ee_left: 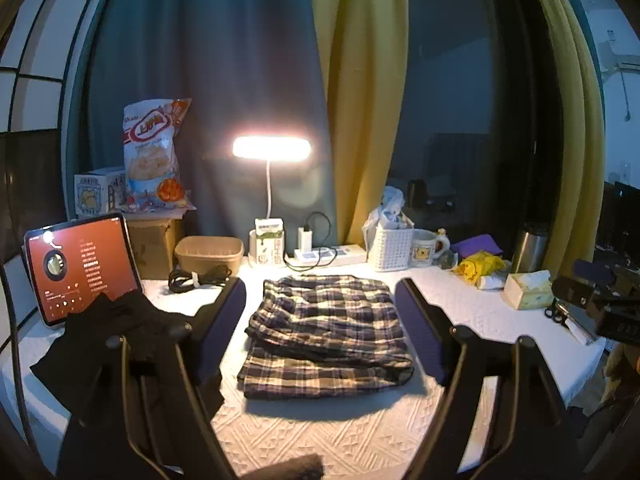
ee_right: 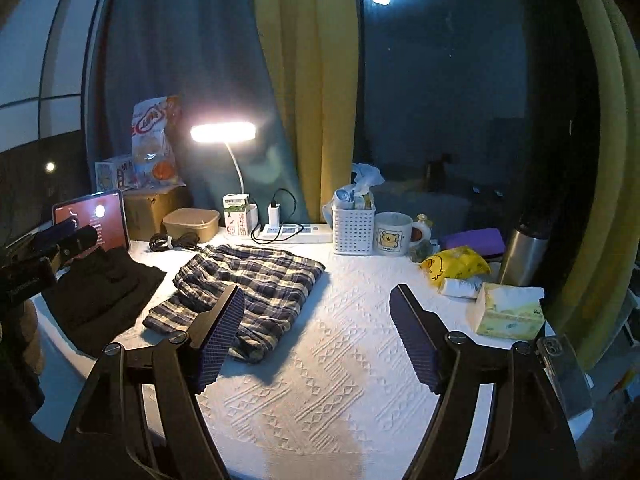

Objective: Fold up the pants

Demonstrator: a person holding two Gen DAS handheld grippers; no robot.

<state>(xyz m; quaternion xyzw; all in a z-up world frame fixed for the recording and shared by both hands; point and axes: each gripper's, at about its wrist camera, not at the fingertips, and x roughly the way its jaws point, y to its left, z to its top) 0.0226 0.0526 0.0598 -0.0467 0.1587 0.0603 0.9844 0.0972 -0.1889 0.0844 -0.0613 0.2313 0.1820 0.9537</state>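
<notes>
The plaid pants (ee_left: 326, 332) lie folded into a compact rectangle on the white textured table cover (ee_left: 320, 436). My left gripper (ee_left: 320, 292) is open and empty, raised above the table, its two fingers framing the pants. In the right wrist view the pants (ee_right: 256, 280) lie left of centre. My right gripper (ee_right: 316, 296) is open and empty, to the right of the pants over bare cover. The right gripper's body shows at the right edge of the left wrist view (ee_left: 600, 304). The left gripper's body shows at the left edge of the right wrist view (ee_right: 44, 256).
A black folded garment (ee_left: 116, 340) lies left of the pants beside a lit tablet (ee_left: 80, 264). Along the back stand a lamp (ee_left: 272, 148), a power strip (ee_left: 328, 256), a white basket (ee_left: 390, 248), a mug (ee_left: 426, 248), a flask (ee_left: 528, 246) and a tissue box (ee_left: 528, 288). A phone (ee_right: 564, 372) lies at the right edge.
</notes>
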